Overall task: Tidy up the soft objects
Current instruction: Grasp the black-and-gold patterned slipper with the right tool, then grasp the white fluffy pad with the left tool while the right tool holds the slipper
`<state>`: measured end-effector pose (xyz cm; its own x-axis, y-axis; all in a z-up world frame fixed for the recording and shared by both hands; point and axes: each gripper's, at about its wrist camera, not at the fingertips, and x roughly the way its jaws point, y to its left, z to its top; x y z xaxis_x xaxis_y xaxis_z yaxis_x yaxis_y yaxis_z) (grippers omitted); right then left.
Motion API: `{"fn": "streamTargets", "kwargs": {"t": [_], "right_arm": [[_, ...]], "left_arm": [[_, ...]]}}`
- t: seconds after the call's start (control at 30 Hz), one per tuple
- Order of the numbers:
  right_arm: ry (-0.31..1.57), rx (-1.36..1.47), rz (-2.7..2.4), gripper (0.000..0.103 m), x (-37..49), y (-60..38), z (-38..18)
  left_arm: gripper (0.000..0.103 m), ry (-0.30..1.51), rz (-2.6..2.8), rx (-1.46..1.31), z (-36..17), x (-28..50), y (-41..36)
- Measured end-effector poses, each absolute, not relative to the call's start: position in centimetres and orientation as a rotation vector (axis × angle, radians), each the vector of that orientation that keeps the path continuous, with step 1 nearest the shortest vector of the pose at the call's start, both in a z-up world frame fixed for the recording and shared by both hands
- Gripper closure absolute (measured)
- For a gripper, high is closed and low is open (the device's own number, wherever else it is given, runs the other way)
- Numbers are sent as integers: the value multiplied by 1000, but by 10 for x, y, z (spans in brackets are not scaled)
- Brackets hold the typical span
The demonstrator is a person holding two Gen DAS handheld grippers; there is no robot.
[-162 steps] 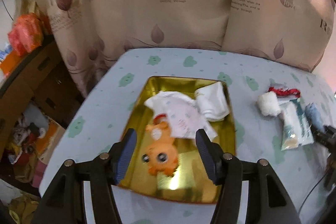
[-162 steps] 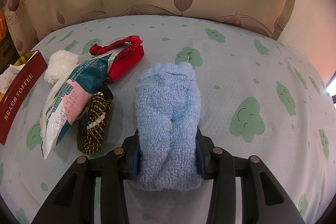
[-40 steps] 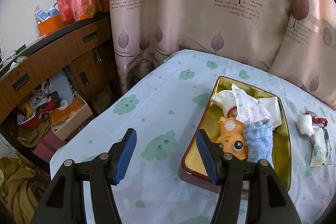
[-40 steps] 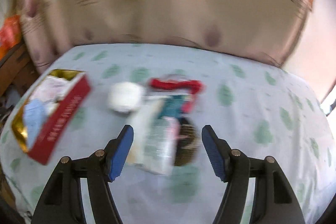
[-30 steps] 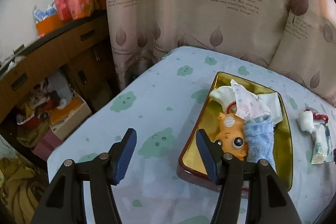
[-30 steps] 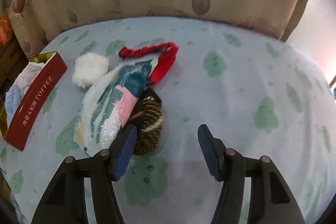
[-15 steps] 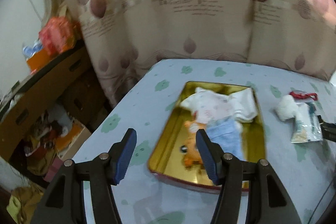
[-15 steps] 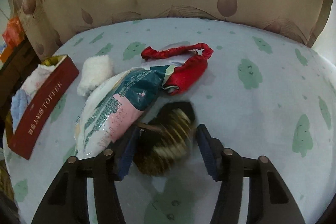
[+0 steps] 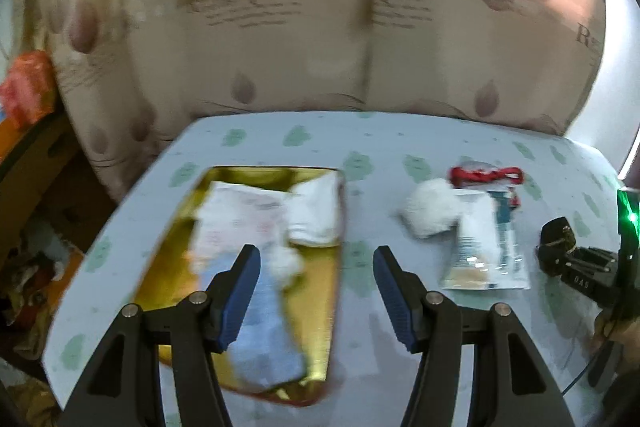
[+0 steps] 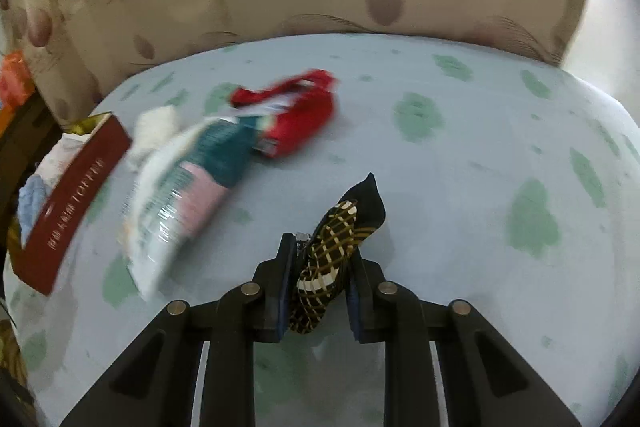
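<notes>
My right gripper (image 10: 320, 267) is shut on a dark plaid cloth (image 10: 338, 231) and holds it above the bed; it also shows at the right edge of the left wrist view (image 9: 558, 247). My left gripper (image 9: 316, 283) is open and empty above the right side of the gold tin (image 9: 320, 315). The tin holds a blue towel (image 9: 260, 331), white cloths (image 9: 316, 215) and a printed cloth (image 9: 240, 223). A white fluffy ball (image 9: 430, 217), a red fabric piece (image 10: 300, 115) and a plastic packet (image 10: 188, 179) lie on the bed right of the tin.
The bed has a pale blue sheet (image 10: 480, 155) with green prints. Leaf-print curtains (image 9: 320, 27) hang behind it. A wooden cabinet (image 9: 28, 155) and floor clutter are to the left. The tin's red wall (image 10: 68, 195) shows in the right wrist view.
My right gripper has closed on the plaid cloth and lifted it off the bed. My left gripper has swung right over the tin. Earlier, the blue towel went into the tin.
</notes>
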<state>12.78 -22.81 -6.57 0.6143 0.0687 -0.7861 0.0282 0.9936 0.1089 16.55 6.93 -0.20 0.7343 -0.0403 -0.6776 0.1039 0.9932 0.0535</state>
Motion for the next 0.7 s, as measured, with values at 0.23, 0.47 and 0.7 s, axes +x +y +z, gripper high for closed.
{"fn": "streamTargets", "kwargs": {"t": [0.23, 0.47, 0.7], "right_arm": [[905, 140, 1, 82, 118, -245, -68], [909, 99, -8, 80, 116, -242, -68], [908, 112, 8, 76, 116, -243, -68]], "left_arm": [[43, 845, -197, 1, -11, 205, 24], [43, 958, -235, -112, -24, 256, -12], [43, 1010, -239, -57, -40, 284, -44]]}}
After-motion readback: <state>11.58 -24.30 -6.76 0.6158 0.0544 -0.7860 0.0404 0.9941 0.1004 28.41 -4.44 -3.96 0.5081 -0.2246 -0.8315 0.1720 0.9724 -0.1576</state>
